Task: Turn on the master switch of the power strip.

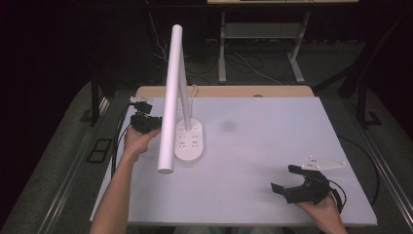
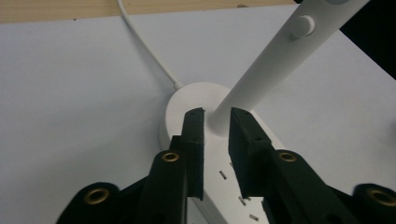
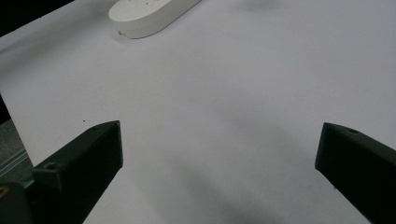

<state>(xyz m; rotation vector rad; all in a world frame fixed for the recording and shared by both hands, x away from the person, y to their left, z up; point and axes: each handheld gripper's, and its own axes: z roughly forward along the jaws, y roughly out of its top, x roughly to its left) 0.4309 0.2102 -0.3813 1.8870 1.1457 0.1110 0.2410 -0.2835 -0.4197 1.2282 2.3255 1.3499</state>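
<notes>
Dark room, white table (image 1: 253,146) with a wooden strip along its far edge. Left of centre, a white desk lamp (image 1: 171,97): oval base (image 1: 189,141) with socket slots, slim stem (image 2: 275,70), long tube head leaning toward the near side, white cord (image 2: 144,46) trailing to the far edge. Left claw (image 2: 215,116) at the base, jaws narrowly apart on either side of the stem's foot, not clamping it. Right claw (image 1: 284,179) near the right near corner, spread wide over bare table, holding nothing.

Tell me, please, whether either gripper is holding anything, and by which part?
Nothing is clearly held. The left gripper brackets the desk lamp stem's foot, contact uncertain. The right gripper is open above the table.
</notes>
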